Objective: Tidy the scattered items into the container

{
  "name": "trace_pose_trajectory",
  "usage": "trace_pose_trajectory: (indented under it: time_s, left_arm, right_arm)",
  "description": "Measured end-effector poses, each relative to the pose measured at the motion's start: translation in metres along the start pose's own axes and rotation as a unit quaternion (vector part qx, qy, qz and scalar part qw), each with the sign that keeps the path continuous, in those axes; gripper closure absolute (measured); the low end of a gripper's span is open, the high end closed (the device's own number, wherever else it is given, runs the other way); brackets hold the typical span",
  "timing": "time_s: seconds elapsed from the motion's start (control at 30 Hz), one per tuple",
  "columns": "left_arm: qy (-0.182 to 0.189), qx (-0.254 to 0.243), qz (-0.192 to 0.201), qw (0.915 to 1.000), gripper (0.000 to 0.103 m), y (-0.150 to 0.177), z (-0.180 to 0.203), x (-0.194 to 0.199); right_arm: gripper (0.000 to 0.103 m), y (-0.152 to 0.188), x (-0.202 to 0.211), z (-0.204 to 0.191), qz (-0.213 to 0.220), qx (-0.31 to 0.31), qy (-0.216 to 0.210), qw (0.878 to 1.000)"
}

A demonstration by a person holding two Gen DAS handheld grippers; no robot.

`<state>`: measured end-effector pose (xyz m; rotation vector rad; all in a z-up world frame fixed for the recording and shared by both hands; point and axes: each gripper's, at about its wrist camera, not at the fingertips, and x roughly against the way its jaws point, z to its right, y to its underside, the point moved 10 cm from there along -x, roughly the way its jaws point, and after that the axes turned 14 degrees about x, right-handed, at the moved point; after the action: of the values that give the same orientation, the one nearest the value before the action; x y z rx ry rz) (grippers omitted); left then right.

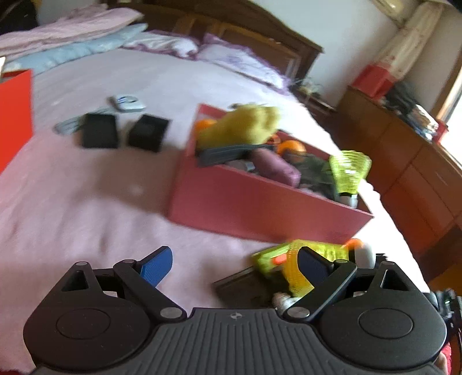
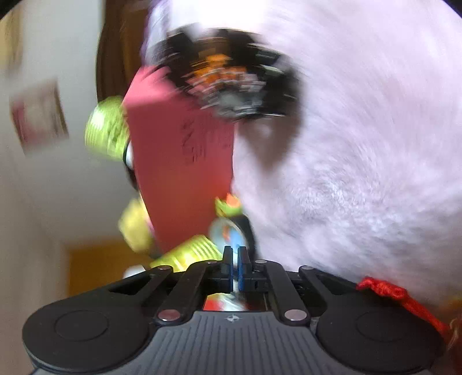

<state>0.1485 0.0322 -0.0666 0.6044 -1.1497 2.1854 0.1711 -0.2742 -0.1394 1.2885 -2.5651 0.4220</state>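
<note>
The left claw fills the bottom of its view with jaws spread wide and nothing between them — one blue pad at lower left, the other at lower right, in front of a translucent yellow-green toy blaster that lies on the pink fleece blanket. A dark flat object lies under the blaster. Just beyond, at centre right, stands the red box, the container, already piled with things: a yellow plush toy, a dark strap-like piece, a purple pouch, an orange ball, and a second yellow-green ribbed toy jutting up at its right corner. At upper left two black boxes sit side by side on the blanket, well apart from the container, with a small silvery item behind them. The bed runs on to pillows and a wooden headboard at the top. In the heavily blurred, rolled right wrist view, the right claw is closed at bottom centre, pads nearly touching; whether the slim gap holds anything I cannot tell. A small round blue and orange thing sits just past the tips, and the red box rises above it.
</note>
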Motion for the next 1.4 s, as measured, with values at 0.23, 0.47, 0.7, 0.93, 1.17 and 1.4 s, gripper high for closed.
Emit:
trace_pose_trajectory:
  time_s: [0.23,0.47,0.7,0.93,1.17,1.4]
  left_arm:
    - [-0.003,-0.031,-0.015,0.9994,0.009,0.018,0.017,-0.008]
    - [-0.014,-0.036,-0.03,0.9988,0.009,0.03,0.01,-0.002]
    - [-0.017,-0.059,-0.033,0.9976,0.009,0.038,0.019,0.006]
    - [-0.009,-0.103,-0.039,0.9939,0.009,0.045,0.04,0.005]
    - [0.009,-0.157,-0.048,0.9864,0.009,0.063,0.08,-0.013]
    - [0.014,-0.256,-0.062,0.9645,0.024,0.08,0.137,-0.061]
  right_arm:
    - [0.052,0.009,0.039,-0.052,0.009,0.31,0.175,0.935]
    - [0.053,0.023,0.065,-0.077,0.03,0.512,0.287,0.809]
    - [0.055,-0.002,0.007,-0.073,-0.007,0.594,0.329,0.734]
    - [0.071,0.011,0.022,-0.071,-0.045,0.624,0.338,0.703]
    - [0.072,0.004,0.082,-0.045,-0.035,0.618,0.407,0.671]
    - [0.07,-0.005,0.097,-0.013,-0.005,0.54,0.415,0.733]
